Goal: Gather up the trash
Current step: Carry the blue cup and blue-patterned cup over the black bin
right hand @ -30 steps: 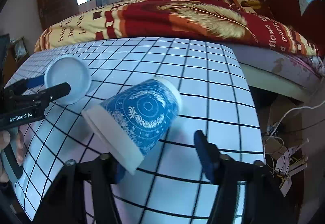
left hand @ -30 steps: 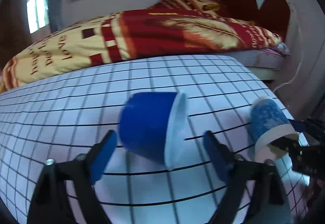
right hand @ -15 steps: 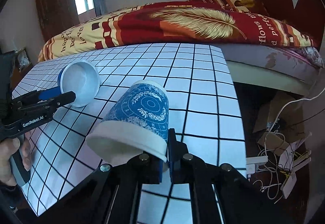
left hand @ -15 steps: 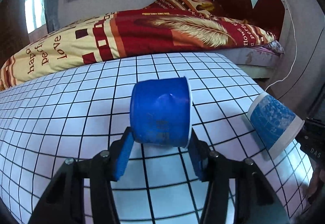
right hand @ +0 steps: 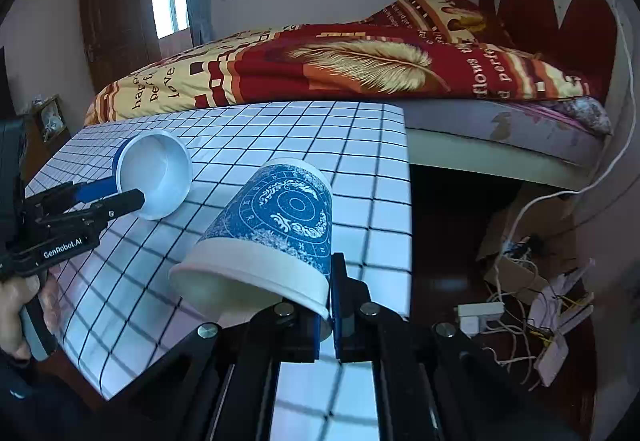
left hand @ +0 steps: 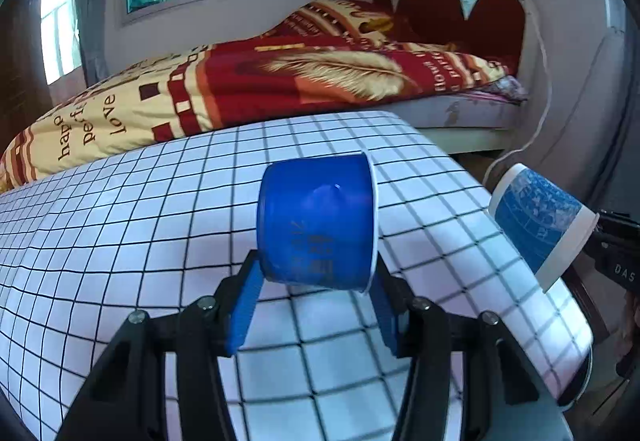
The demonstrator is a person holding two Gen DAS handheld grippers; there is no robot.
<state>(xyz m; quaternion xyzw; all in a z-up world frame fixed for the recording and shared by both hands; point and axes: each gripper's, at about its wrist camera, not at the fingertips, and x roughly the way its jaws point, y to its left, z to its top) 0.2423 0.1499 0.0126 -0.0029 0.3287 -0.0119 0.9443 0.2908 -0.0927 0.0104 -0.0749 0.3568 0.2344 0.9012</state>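
My left gripper (left hand: pixel 316 305) is shut on a plain blue cup (left hand: pixel 318 225) with a white inside, held on its side above the checked table (left hand: pixel 120 233). The same cup (right hand: pixel 156 177) shows in the right wrist view, its mouth facing that camera. My right gripper (right hand: pixel 327 305) is shut on the rim of a blue patterned paper cup (right hand: pixel 276 229), lifted off the table near its right edge. That cup (left hand: pixel 536 217) also shows at the right of the left wrist view.
A bed with a red and yellow quilt (right hand: pixel 340 69) stands behind the table. Right of the table edge (right hand: pixel 408 201), on the floor, lie cardboard, a power strip and tangled cables (right hand: pixel 520 281).
Both grippers closed on their cups and lifted them off the table. The right gripper has raised the patterned cup and moved it toward the table's right edge.
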